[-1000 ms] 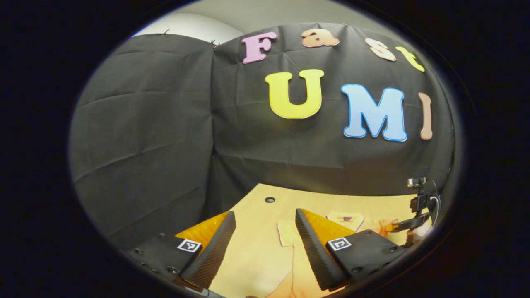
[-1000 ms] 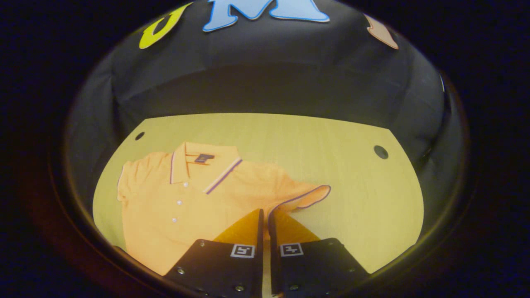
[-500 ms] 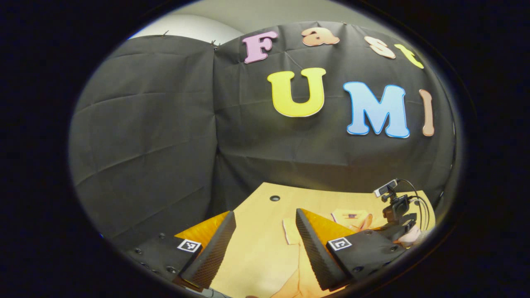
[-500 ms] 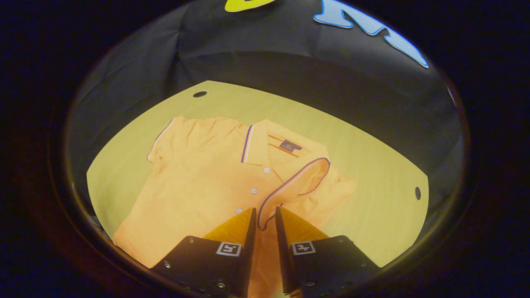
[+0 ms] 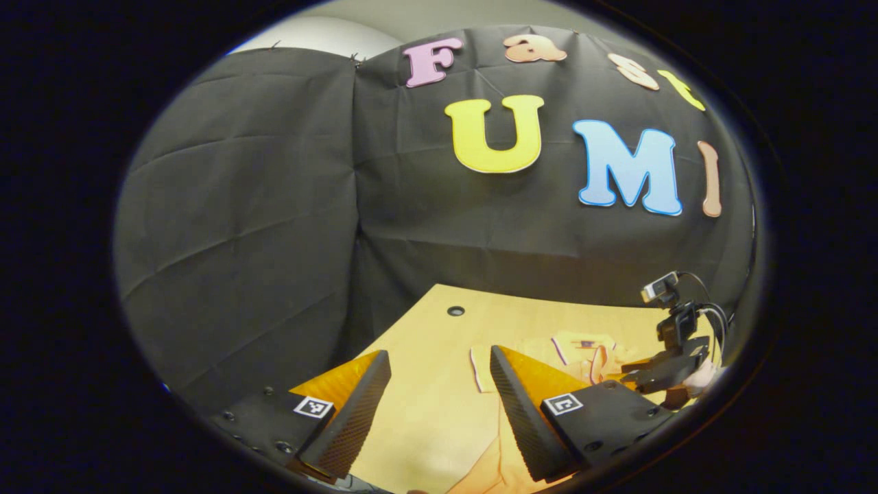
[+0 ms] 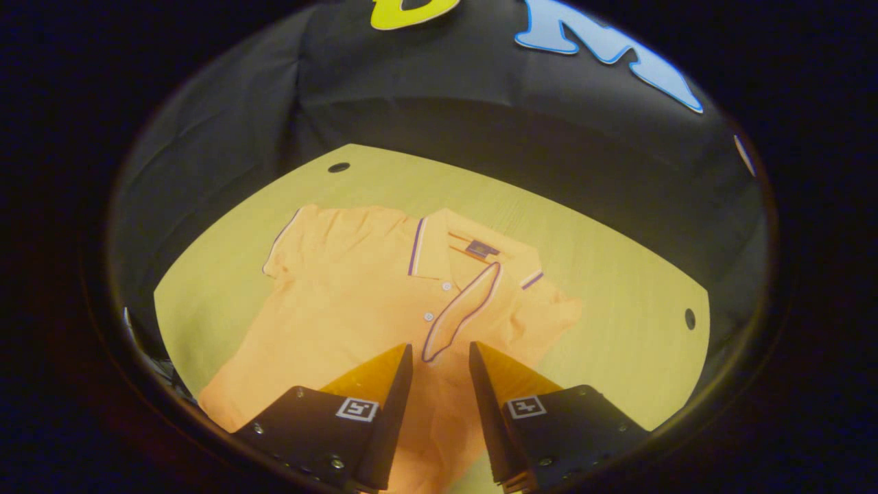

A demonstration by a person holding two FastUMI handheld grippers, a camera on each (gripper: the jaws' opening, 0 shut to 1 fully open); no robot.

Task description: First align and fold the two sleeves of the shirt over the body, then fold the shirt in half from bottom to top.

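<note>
While the left gripper (image 5: pixel 439 384) hovers spread over the table (image 5: pixel 425 329) near its left edge, gripping nothing, the left gripper view puts the shirt (image 5: pixel 583 346) mid-table, with the right gripper (image 5: pixel 634 374) over it.

Right gripper view: right gripper (image 6: pixel 439 363) jaws parted, nothing between them, over the shirt (image 6: pixel 343 302). One sleeve (image 6: pixel 463 312) lies folded across the body below the collar; the other sleeve (image 6: pixel 291 237) is spread flat toward the table's (image 6: pixel 617 288) far-left corner.
</note>
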